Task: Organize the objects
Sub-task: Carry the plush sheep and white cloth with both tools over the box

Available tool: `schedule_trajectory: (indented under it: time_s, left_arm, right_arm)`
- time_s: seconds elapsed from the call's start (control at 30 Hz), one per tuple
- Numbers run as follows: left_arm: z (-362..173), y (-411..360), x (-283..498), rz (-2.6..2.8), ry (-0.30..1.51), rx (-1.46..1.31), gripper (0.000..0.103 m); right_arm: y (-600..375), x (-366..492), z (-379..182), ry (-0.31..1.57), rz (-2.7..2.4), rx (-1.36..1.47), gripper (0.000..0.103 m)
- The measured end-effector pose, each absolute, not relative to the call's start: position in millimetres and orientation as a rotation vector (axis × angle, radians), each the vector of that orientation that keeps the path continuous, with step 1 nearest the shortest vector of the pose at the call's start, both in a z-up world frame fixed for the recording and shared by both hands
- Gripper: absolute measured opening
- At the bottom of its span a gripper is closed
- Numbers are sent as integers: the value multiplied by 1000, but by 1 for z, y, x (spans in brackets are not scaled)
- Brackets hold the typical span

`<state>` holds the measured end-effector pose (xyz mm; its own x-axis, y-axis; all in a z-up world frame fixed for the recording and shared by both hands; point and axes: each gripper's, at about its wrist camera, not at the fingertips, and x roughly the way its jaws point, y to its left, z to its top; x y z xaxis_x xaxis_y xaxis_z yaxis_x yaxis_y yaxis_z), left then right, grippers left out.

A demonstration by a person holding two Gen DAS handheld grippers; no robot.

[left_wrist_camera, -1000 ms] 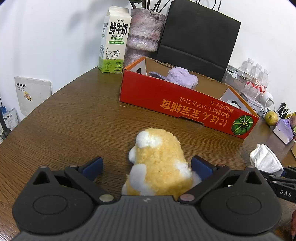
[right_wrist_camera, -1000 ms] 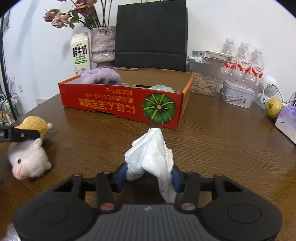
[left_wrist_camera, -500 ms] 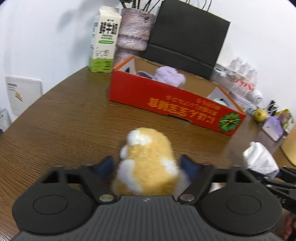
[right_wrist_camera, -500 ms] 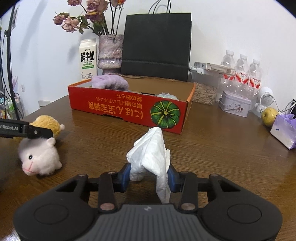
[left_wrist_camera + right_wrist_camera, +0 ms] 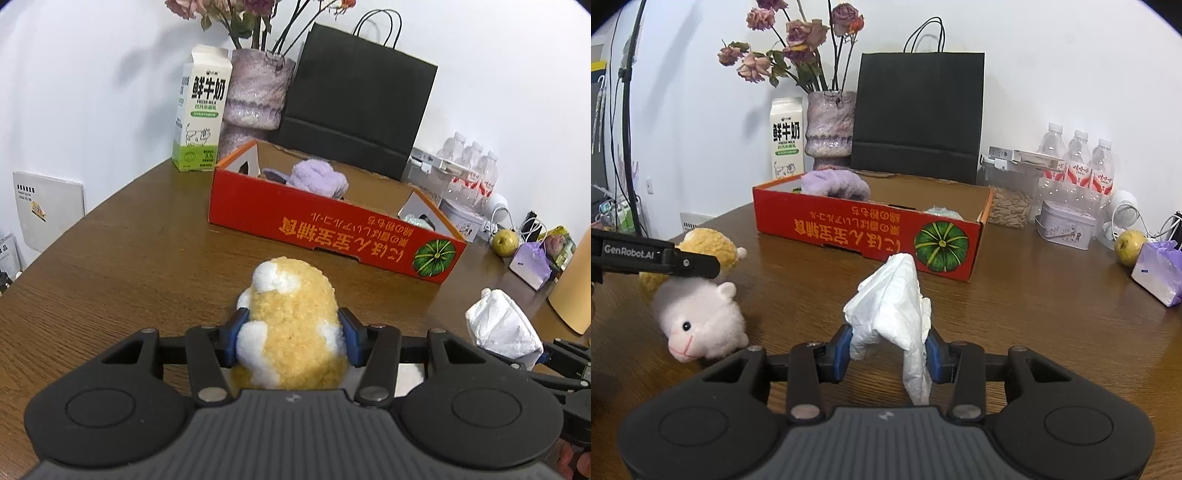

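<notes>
Left claw (image 5: pixel 291 332) closing on the yellow plush sheep (image 5: pixel 291 325), spread wide a moment ago; right claw (image 5: pixel 888 349) pinching crumpled white bag (image 5: pixel 890 299); both seemingly heading for the red box (image 5: pixel 332 236), upper centre.

plush sheep (image 5: pixel 291 325): head and underside hidden behind the left tool's body; only the yellow back shows in the left wrist view.
red box (image 5: pixel 332 229): near wall hides most of the purple cloth (image 5: pixel 317 177) and the floor inside.
right tool (image 5: pixel 554 354): cut off at the frame's right edge.
box lettering: too small to read.
</notes>
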<state>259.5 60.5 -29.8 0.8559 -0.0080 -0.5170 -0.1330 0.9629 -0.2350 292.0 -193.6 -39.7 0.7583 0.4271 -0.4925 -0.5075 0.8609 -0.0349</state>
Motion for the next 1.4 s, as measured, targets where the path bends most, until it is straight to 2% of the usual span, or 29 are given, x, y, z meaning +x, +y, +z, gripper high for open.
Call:
schedule_trajectory:
  time_s: [0.37, 1.0, 1.4]
  left_arm:
    - [-9, 56, 260, 66, 488, -279, 52]
    - [40, 59, 305, 96, 366, -295, 52]
    - [46, 67, 345, 119, 329, -317, 52]
  right_arm:
    - [-191, 292, -23, 453, 538, -155, 39]
    - [-155, 335, 19, 355, 549, -160, 39]
    - [-144, 376, 17, 345, 538, -120, 39]
